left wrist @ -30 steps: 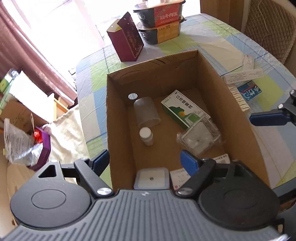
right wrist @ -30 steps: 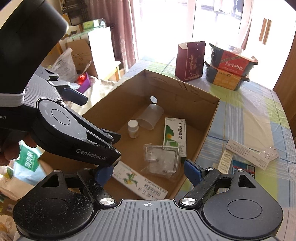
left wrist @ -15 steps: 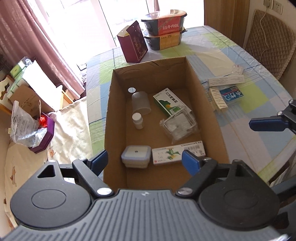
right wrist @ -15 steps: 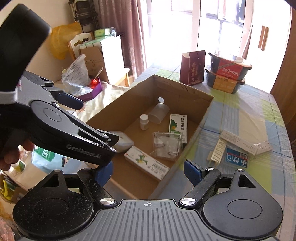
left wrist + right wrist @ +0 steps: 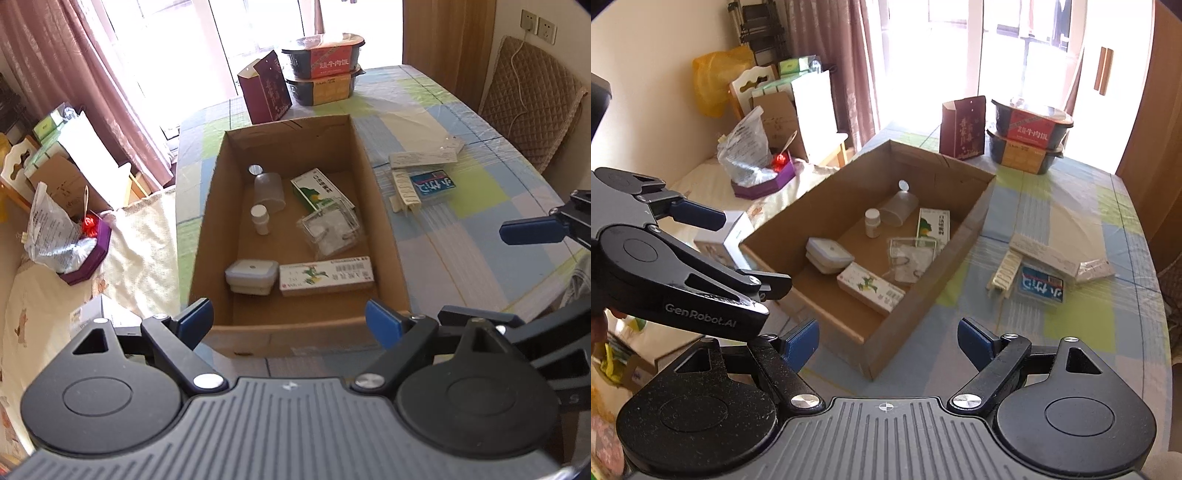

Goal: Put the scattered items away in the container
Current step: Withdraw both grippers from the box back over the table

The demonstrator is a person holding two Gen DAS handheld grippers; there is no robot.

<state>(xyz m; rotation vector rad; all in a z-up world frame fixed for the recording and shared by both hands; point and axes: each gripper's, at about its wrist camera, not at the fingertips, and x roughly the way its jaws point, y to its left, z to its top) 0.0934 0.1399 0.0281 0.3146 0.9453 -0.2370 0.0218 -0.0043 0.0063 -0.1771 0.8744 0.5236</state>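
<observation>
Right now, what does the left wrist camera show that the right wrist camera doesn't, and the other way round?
Only the left wrist view shows the brown quilted chair back with the white wall sockets above it.

Only the right wrist view shows the yellow plastic bag by the wall and the left gripper's black body seen from the side.

Both show the open cardboard box holding the small white pill bottle and clear lidded container, and the blue flat packet outside on the checked tablecloth.

sunlit window (image 5: 207, 44), mauve curtains (image 5: 70, 59), checkered table (image 5: 480, 206)
</observation>
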